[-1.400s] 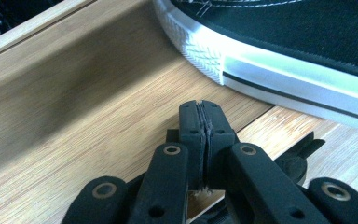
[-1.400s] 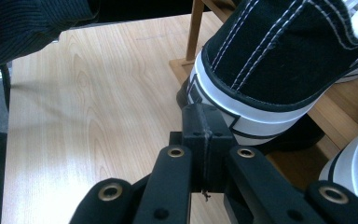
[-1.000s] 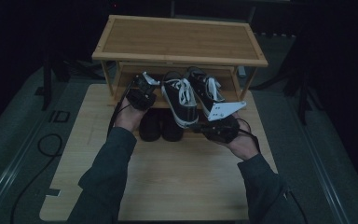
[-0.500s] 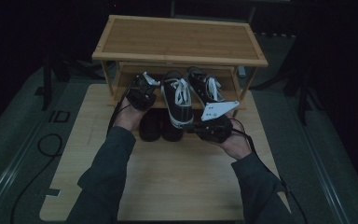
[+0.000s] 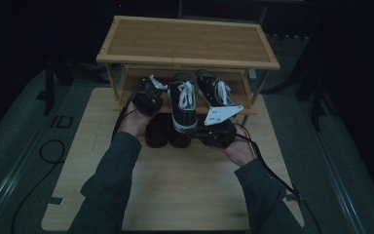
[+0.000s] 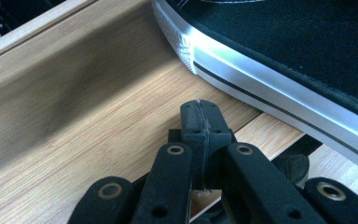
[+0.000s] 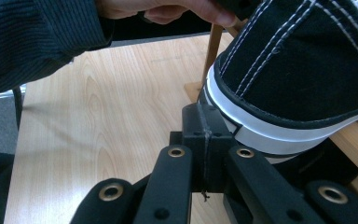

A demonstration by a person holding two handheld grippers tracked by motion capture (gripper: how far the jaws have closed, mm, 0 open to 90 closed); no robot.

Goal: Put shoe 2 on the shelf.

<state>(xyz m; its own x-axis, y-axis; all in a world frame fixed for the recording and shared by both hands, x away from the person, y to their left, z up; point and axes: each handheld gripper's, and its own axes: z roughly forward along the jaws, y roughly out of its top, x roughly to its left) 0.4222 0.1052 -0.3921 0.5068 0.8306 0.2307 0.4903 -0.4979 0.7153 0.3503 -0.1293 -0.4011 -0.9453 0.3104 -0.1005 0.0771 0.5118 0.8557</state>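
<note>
Two black sneakers with white laces sit on the lower shelf of a wooden shoe rack point(image 5: 187, 41). The middle sneaker point(image 5: 184, 102) has its heel hanging over the shelf's front edge, and the other sneaker point(image 5: 215, 90) lies to its right. My left gripper point(image 5: 148, 92) is at the shelf's left end, shut and empty point(image 6: 199, 116), with the sneaker's white sole point(image 6: 270, 88) just beside it. My right gripper point(image 5: 202, 130) is also shut and empty; its tips point(image 7: 204, 123) rest against the white heel rim of the middle sneaker point(image 7: 298, 70).
A dark pair of shoes point(image 5: 158, 134) lies on the light wooden board point(image 5: 185, 190) under the rack's front. The rack's top shelf is bare. Cables trail on the grey floor point(image 5: 24, 161) at left and from the right gripper. The other hand point(image 7: 168, 9) shows beyond the sneaker.
My right gripper has shifted slightly left, up to the middle sneaker's heel. The left gripper has stayed where it was.
</note>
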